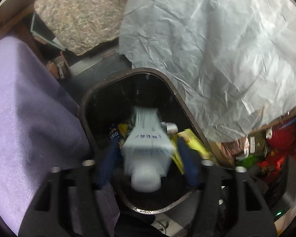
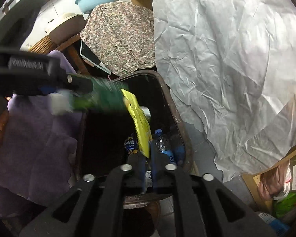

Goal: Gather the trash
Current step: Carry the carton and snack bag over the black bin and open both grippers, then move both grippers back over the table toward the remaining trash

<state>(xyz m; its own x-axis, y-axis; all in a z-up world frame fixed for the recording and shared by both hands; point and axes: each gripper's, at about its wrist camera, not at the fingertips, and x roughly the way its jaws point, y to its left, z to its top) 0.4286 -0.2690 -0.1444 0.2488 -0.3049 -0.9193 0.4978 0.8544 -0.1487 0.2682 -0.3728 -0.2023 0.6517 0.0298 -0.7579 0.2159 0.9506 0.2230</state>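
I hold both tongs over the bin (image 1: pixel 92 102) so trash falls in: my left tongs (image 1: pixel 148 154) spread around a carton (image 1: pixel 148 144), my right tongs (image 2: pixel 148 158) part-open by a yellow wrapper (image 2: pixel 140 122).

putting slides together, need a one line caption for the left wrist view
Left gripper above the dark bin, a blurred white carton between its open blue fingers.

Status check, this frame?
Left gripper open, carton loose between jaws. Right gripper open, yellow wrapper at its tips. Both above bin, unobstructed.
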